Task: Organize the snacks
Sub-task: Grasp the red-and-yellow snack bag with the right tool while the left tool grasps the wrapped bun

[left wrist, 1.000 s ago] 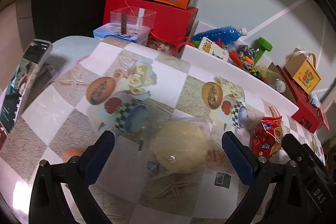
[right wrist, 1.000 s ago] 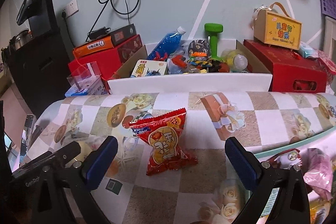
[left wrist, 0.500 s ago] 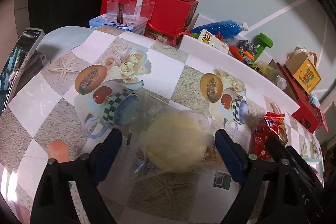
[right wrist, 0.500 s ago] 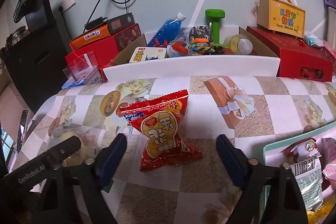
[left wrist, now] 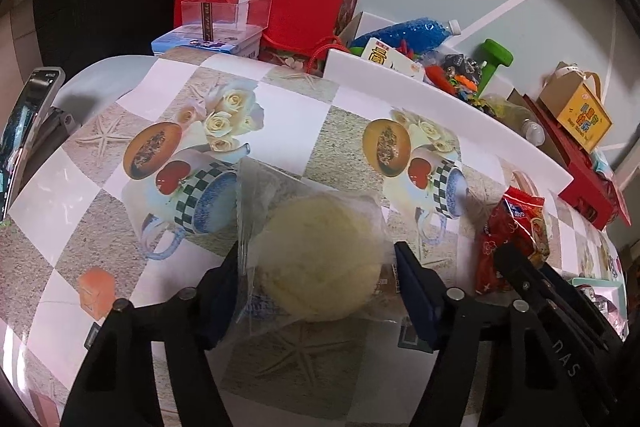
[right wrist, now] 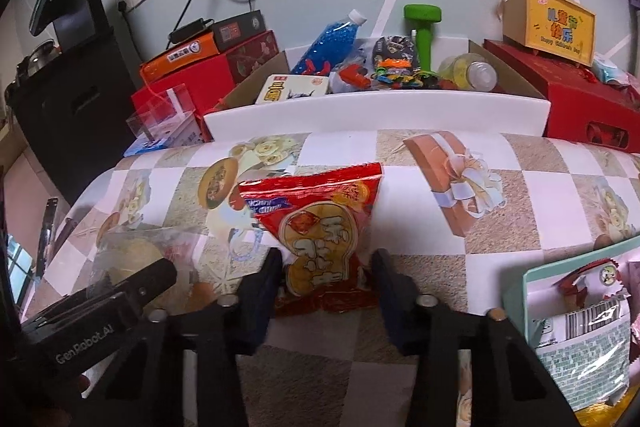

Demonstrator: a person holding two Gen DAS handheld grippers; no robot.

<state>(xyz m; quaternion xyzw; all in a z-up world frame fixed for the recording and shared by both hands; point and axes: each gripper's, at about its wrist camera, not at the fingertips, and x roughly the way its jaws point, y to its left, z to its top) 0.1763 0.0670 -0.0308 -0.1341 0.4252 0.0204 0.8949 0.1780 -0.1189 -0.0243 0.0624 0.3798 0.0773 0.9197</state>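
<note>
A round yellow bun in a clear wrapper [left wrist: 316, 255] lies on the patterned tablecloth between the fingers of my left gripper [left wrist: 316, 287]. Its jaws are closing; the wrapper's edge laps over the left pad, and the right pad sits just beside it. A red snack bag [right wrist: 320, 223] lies between the fingers of my right gripper [right wrist: 326, 279], whose jaws are also closing, with the pads right at the bag's sides. The left wrist view shows the red bag [left wrist: 516, 223] to the right of the bun. The bun [right wrist: 132, 251] is dimly seen at the left of the right wrist view.
A white-fronted cardboard box [right wrist: 376, 107] of toys and bottles stands along the table's back edge, flanked by red boxes [left wrist: 280, 11]. A teal tray [right wrist: 560, 275] with snack packs sits at the right. A phone [left wrist: 28, 123] leans at the left edge.
Both pairs of jaws have narrowed from wide open to close around the bun and the red bag. The right gripper has come down nearer the bag.
</note>
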